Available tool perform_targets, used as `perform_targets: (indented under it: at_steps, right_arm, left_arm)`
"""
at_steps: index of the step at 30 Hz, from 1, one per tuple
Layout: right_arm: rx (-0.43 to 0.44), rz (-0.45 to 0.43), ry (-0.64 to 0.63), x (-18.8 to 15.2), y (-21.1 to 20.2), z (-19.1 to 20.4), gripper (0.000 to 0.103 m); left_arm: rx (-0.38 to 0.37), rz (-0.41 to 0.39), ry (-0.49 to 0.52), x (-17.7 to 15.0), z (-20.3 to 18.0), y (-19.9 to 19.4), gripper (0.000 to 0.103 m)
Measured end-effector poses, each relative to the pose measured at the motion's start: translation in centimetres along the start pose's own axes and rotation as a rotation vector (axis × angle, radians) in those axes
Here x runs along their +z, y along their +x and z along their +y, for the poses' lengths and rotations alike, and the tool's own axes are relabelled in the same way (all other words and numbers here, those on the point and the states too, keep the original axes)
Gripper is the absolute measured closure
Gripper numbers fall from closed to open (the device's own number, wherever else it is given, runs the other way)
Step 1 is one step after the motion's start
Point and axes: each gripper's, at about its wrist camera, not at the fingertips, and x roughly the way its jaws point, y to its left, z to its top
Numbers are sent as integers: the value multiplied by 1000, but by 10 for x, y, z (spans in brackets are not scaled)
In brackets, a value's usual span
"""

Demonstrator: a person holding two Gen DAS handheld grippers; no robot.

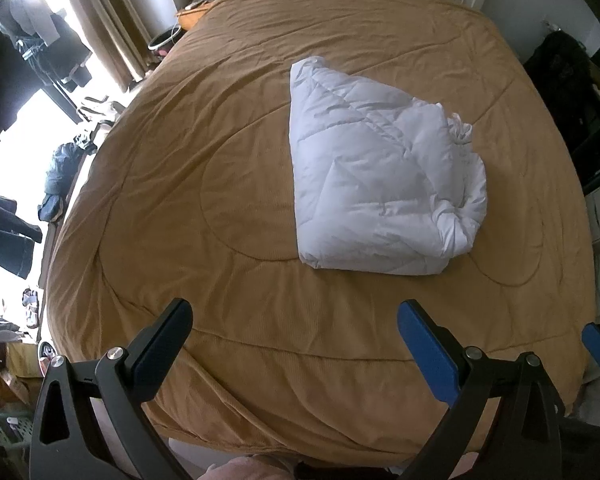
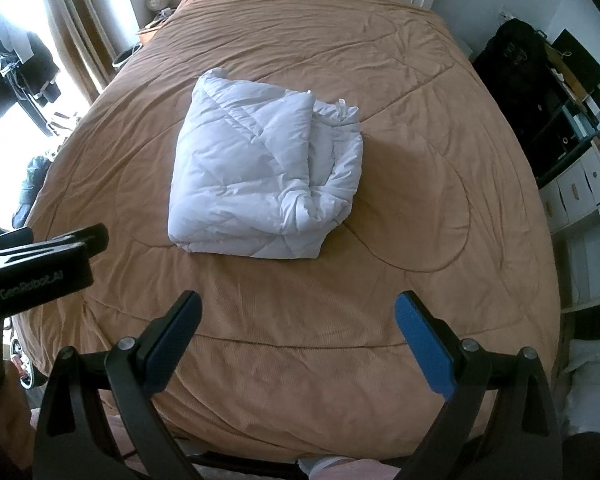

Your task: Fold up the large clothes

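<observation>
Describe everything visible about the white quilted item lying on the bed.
The white quilted duvet is puffy, stitched in diamond panels, with a smooth cotton-like shell. It is folded into a thick, roughly square bundle: neat flat edges on its near and left sides, bunched, rolled layers on its right, where a small tie or tag sticks out. It lies flat around the middle of the tan bedspread, touching nothing else. Both grippers are open and well short of it.
</observation>
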Motion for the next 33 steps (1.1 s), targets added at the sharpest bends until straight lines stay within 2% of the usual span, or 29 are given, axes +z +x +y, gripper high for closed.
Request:
perform_targets:
  at_steps: [33]
  right_arm:
    - [0, 0, -5, 0, 0, -3, 5]
  left_arm:
    - [4, 6, -1, -2, 0, 1, 1]
